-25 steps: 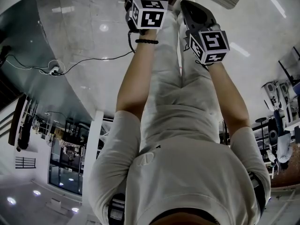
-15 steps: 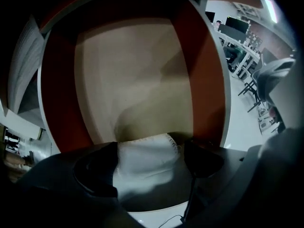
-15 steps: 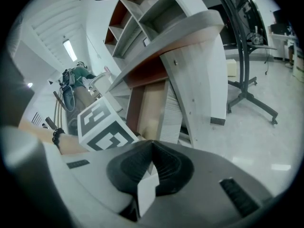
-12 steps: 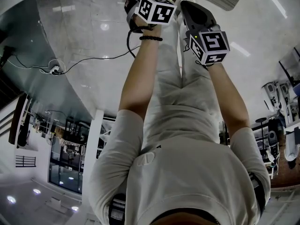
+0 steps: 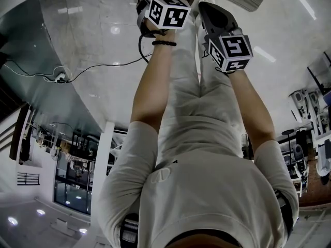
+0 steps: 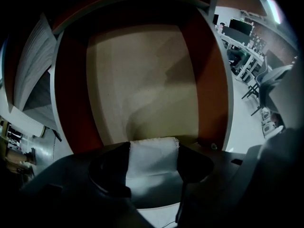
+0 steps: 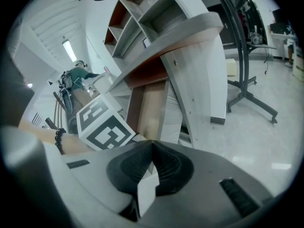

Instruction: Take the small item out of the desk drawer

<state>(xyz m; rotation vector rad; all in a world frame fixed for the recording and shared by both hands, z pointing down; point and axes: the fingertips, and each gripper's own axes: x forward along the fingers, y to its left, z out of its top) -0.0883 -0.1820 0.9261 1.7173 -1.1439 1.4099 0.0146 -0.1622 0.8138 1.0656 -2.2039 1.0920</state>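
above the drawer, white item between just-closing jaws of left gripper

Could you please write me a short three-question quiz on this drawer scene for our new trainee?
1. True or false: the drawer stands open.
2. What sits between the jaws of the left gripper? A) a white cloth B) a red pen C) nothing
3. Fill in: the jaws of the right gripper are ____.
Key: 1 true, its bare floor shows. 2 A: the jaws have just been closing, and the white cloth fills the gap between them. 3 together.
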